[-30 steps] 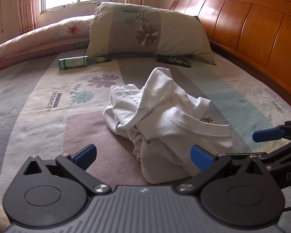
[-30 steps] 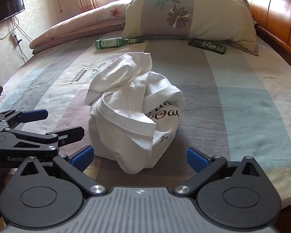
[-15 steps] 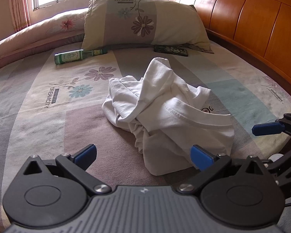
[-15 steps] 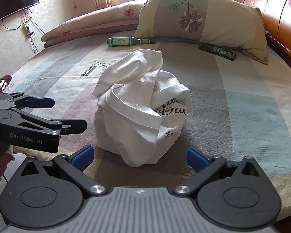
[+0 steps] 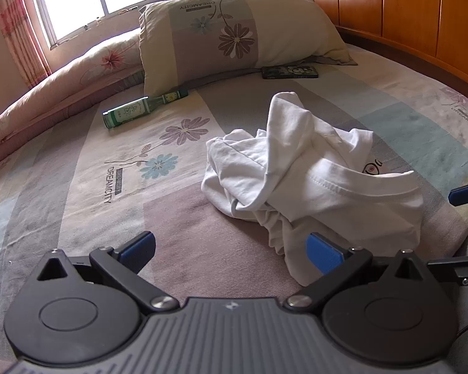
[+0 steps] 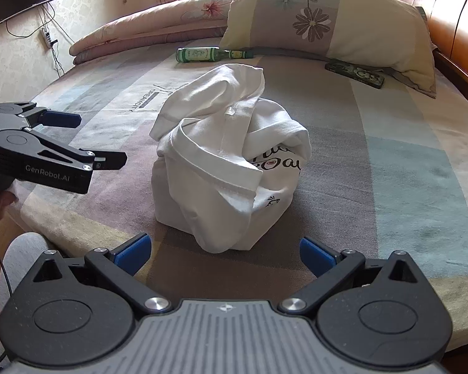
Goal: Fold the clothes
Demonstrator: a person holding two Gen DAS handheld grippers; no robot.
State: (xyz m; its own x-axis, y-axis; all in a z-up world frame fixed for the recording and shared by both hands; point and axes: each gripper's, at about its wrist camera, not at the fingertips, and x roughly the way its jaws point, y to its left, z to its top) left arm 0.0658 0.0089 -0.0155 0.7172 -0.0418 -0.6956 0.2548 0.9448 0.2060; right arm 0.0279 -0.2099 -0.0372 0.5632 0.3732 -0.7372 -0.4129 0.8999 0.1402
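With both the left gripper (image 5: pixel 231 251) and right gripper (image 6: pixel 223 254) spread wide and empty, reach for the crumpled white T-shirt (image 6: pixel 227 162) by its stitched hem and spread it flat on the bed (image 6: pixel 390 162) first.

The white T-shirt (image 6: pixel 221 162) is soft matt cloth with stitched hems and a small print. The bed sheet (image 5: pixel 78 187) under it is thin printed cloth, matt, a little wrinkled. The pillow (image 5: pixel 234 34) at the far side has the same matt cloth. The headboard (image 5: pixel 405 9) on the right is polished wood, glossy and smooth. The bottle (image 5: pixel 134 112) is shiny green glass with a paper label. The left gripper (image 5: pixel 231 249) and right gripper (image 6: pixel 223 251) have matt black plastic bodies, blue pads and bright metal screws.
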